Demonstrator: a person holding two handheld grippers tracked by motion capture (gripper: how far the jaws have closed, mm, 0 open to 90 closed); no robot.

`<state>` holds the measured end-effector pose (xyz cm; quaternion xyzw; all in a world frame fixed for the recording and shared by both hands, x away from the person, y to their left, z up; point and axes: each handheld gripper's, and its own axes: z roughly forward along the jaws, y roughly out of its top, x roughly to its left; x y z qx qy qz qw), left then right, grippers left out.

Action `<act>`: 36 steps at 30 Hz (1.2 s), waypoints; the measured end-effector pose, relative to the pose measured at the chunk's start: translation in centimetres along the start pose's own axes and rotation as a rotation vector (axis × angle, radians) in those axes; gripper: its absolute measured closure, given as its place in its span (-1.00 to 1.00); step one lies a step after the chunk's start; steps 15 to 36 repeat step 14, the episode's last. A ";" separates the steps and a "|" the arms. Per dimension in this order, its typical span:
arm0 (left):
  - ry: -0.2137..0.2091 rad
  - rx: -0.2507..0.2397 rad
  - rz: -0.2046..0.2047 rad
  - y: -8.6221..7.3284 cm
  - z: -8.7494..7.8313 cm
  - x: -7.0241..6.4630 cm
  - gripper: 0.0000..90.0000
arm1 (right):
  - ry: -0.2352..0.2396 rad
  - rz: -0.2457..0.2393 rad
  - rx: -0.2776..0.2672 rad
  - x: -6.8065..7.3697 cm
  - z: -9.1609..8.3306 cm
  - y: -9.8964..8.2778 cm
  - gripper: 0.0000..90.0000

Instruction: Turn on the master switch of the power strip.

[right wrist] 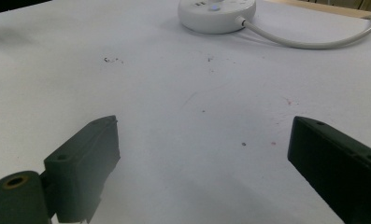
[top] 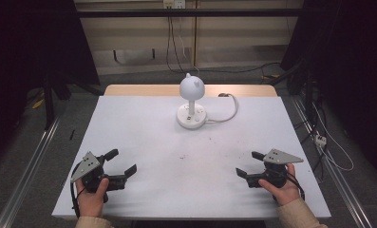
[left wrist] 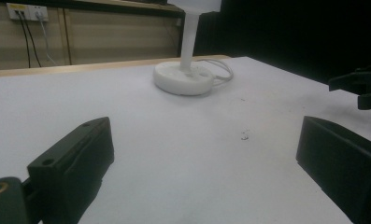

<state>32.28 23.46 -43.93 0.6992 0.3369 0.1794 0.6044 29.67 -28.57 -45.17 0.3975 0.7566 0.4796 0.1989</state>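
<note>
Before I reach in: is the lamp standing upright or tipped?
Upright. The lamp stands on its round base flat on the table, stem vertical, dome on top. Both tongs are open and apart from it.

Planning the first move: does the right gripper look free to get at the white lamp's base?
Probably yes: the right gripper is open, and only bare table lies between it and the lamp's base.

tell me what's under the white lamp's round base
The lamp stands with its round base flat on the white table, its cord running off to one side. Whatever lies beneath the base itself is covered. Both grippers rest open, well short of it.
</note>
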 end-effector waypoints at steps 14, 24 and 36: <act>0.015 0.011 -0.002 0.0 0.0 0.3 -0.92 | -0.011 0.005 0.006 -0.1 -1.2 -1.0 -0.80; 0.015 0.011 -0.002 0.0 0.0 0.3 -0.92 | -0.011 0.005 0.006 -0.1 -1.2 -1.0 -0.80; 0.015 0.011 -0.002 0.0 0.0 0.3 -0.92 | -0.011 0.005 0.006 -0.1 -1.2 -1.0 -0.80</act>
